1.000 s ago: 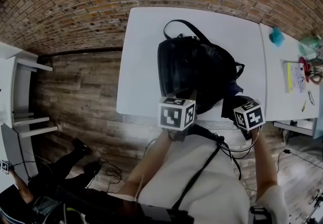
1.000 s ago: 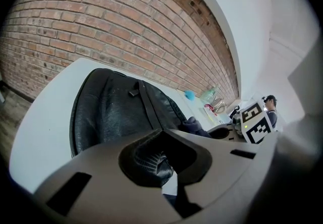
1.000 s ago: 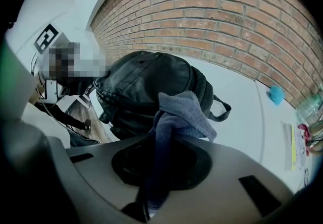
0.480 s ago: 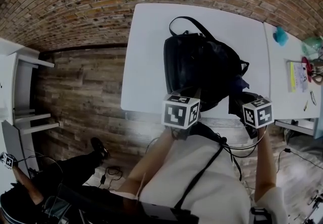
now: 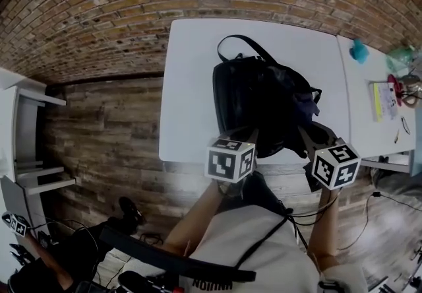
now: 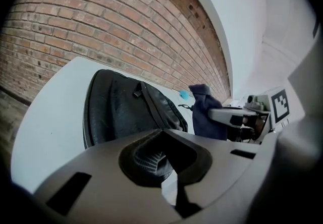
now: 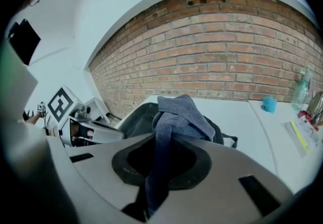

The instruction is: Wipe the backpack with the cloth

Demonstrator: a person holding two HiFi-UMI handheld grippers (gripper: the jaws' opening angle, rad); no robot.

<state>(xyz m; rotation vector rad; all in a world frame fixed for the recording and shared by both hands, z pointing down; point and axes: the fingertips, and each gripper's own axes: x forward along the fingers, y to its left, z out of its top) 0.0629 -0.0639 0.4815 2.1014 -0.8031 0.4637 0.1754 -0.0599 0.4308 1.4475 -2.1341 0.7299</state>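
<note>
A black backpack [image 5: 254,97] lies flat on the white table [image 5: 191,87], its carry loop towards the brick wall. My left gripper [image 5: 249,138] is at the backpack's near edge and looks shut on its mesh-backed edge [image 6: 146,160]. My right gripper [image 5: 308,140] is shut on a dark blue cloth [image 5: 300,97], which drapes over the backpack's right side. In the right gripper view the cloth [image 7: 176,114] rises bunched from between the jaws, with the backpack [image 7: 139,117] behind it. In the left gripper view the cloth [image 6: 204,112] stands beside the backpack [image 6: 123,112].
A second white table [image 5: 369,127] adjoins on the right, carrying a teal object [image 5: 360,51], a bottle [image 5: 403,57] and a yellow-edged paper [image 5: 384,100]. White shelves [image 5: 26,146] stand at the left. A person [image 5: 72,255] sits on the wood floor, lower left.
The right gripper has carried the cloth from the backpack's near right corner further up onto its right side. The left gripper has stayed at the near edge.
</note>
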